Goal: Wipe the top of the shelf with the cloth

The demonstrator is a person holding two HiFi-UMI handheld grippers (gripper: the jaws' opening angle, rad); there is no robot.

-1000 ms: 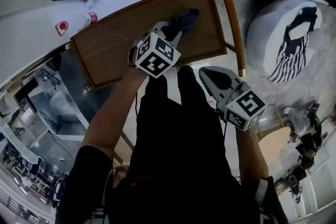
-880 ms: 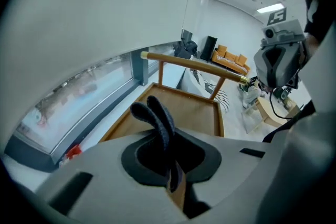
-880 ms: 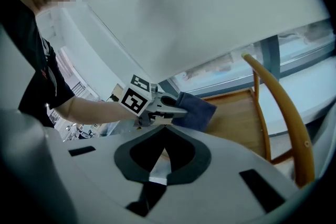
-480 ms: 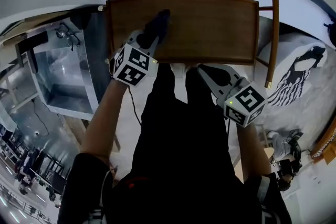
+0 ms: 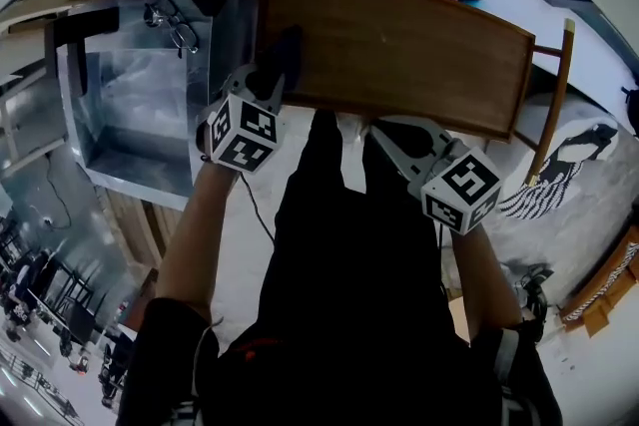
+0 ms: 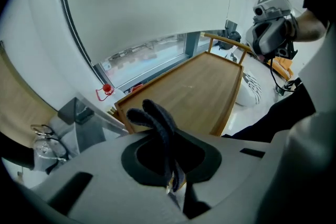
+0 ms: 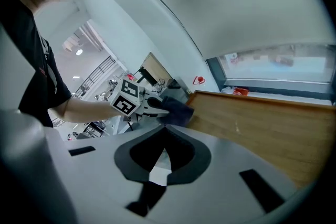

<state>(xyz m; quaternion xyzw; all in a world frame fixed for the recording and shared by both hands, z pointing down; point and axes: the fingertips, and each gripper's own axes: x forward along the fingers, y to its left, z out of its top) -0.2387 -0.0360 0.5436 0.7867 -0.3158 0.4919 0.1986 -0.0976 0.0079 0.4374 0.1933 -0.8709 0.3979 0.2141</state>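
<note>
Left gripper [image 5: 268, 83] pinches the dark cloth [image 5: 287, 55] at the wooden shelf top's [image 5: 409, 55] left edge, bare wood open rightward. Right gripper [image 5: 391, 137], pressed together and empty, hangs off the near edge. Spectacles [image 5: 172, 27] lie on the metal case [image 5: 130, 115] alongside.

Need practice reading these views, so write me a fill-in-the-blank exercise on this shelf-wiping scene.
1. The left gripper is shut on a dark ___.
2. In the head view, that thing lies at the ___ end of the shelf top.
3. The right gripper, jaws together, holds ___.
Missing words: cloth; left; nothing.
</note>
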